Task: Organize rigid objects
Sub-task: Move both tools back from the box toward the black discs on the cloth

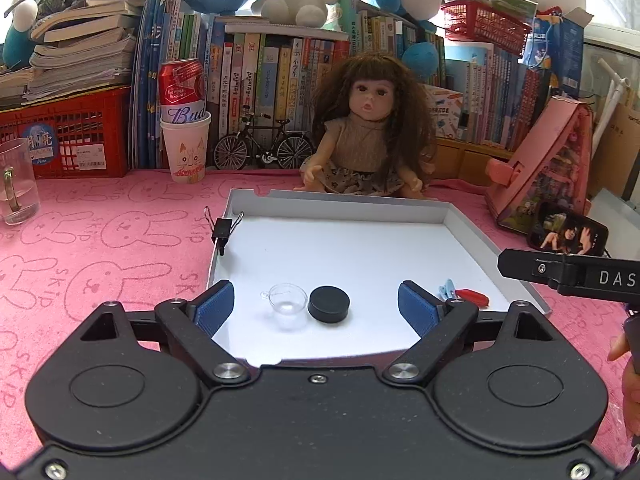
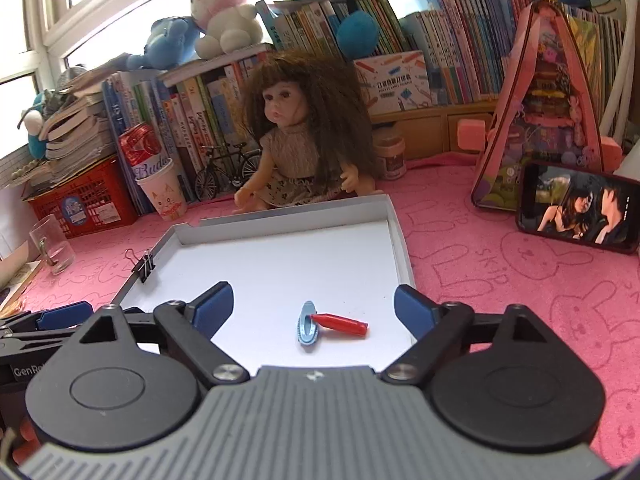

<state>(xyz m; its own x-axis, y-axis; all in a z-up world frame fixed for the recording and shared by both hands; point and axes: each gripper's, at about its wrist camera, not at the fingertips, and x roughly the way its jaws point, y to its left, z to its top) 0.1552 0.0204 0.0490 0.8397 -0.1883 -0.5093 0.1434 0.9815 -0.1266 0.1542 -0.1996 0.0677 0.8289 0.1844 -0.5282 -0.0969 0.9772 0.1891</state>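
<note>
Both grippers, left (image 1: 316, 306) and right (image 2: 314, 308), gaping, empty. Clear cup (image 1: 287, 301) light, slick, fragile-ish: grab rim. Puck (image 1: 329, 304) solid, pinch sides.

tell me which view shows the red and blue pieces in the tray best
The right wrist view: the red piece and blue clip lie whole and central there. In the left wrist view they sit small at the right, partly behind a finger.
</note>
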